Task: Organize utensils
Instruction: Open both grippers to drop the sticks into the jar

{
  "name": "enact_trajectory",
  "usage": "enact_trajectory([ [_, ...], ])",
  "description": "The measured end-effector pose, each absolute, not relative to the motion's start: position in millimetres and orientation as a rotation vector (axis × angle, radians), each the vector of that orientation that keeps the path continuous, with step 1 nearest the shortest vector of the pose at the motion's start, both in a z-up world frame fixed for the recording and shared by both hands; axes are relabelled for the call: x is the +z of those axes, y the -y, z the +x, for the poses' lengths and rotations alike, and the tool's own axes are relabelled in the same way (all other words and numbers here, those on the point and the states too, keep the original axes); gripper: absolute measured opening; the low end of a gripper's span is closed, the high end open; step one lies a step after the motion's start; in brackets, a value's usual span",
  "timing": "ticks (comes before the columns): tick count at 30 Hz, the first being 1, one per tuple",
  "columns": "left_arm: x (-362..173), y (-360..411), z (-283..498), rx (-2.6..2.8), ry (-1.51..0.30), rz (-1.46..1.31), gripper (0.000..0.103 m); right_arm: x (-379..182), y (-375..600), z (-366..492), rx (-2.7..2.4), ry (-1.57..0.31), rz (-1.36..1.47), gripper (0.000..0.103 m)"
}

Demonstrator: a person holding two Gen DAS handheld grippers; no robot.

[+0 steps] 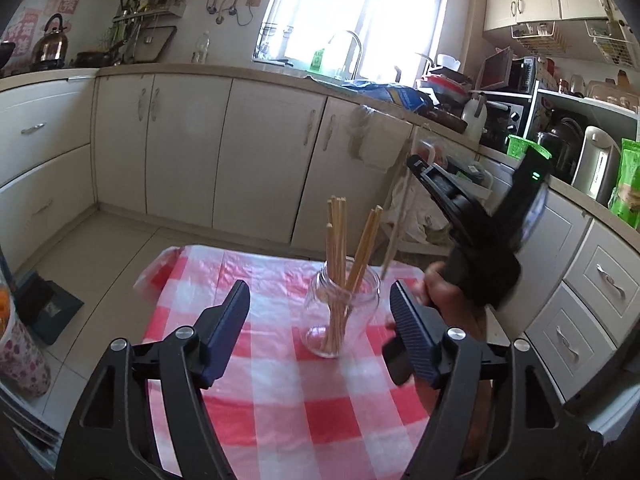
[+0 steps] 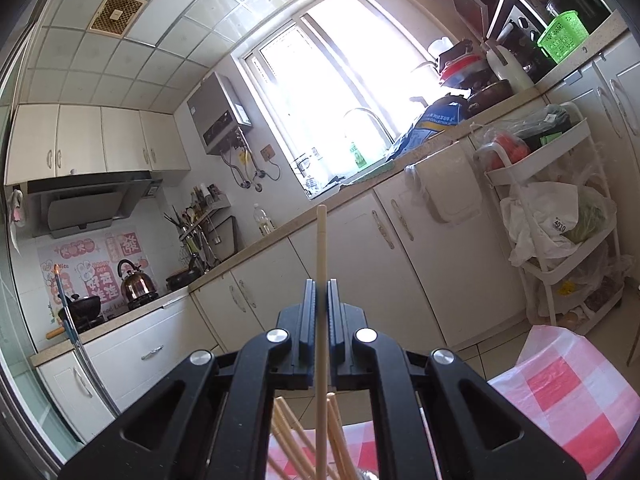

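Left wrist view: left gripper (image 1: 320,316) tilted downward over the red-and-white checked surface (image 1: 280,408), jaws spread wide and gripping nothing. Between and just beyond its fingertips (image 1: 234,300), a clear glass jar (image 1: 340,312) upright on the cloth, a bundle of wooden chopsticks (image 1: 338,240) standing in it and fanning above the rim. To the right and higher, right gripper (image 1: 414,162) pointing left, roughly level, blurred, a single chopstick (image 1: 398,224) hanging from its tip above the jar's right side; a hand (image 1: 440,292) on its handle.

Right wrist view: right gripper (image 2: 322,292) with jaws clamped on one pale chopstick (image 2: 321,248) held upright, top end above the fingertips (image 2: 309,300). Below, tops of the jar's chopsticks (image 2: 288,428) and the checked surface (image 2: 568,392).
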State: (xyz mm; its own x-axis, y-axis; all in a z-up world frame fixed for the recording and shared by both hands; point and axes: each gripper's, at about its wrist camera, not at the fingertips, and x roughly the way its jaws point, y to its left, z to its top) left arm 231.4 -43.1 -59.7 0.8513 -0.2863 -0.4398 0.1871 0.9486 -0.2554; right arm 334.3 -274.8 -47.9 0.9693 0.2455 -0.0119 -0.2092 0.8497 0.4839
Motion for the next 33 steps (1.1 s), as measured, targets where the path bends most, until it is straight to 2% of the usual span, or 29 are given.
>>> enact_trajectory([
  [14, -66.7, 37.5, 225.4, -0.231, -0.562, -0.174, 0.073, -77.9, 234.2, 312.4, 0.263, -0.123, 0.325, 0.006],
  [26, -71.2, 42.6, 225.2, -0.151, -0.611, -0.126, 0.075, -98.4, 229.1, 291.4, 0.254, -0.257, 0.247, 0.007],
  [28, -71.0, 42.5, 223.8, -0.148, -0.613, -0.118, 0.075, -101.6, 227.9, 287.6, 0.254, -0.277, 0.238, 0.013],
  [29, -70.9, 42.6, 222.4, -0.146, -0.614, -0.117, 0.075, -102.5, 227.8, 285.0, 0.252, -0.282, 0.235, 0.023],
  [30, -70.7, 43.6, 220.9, -0.145, -0.614, -0.115, 0.076, -102.6, 227.9, 283.0, 0.251, -0.285, 0.234, 0.028],
  [33, -69.9, 45.8, 216.5, -0.138, -0.614, -0.101, 0.076, -101.2, 228.7, 275.5, 0.250, -0.299, 0.230, 0.028],
])
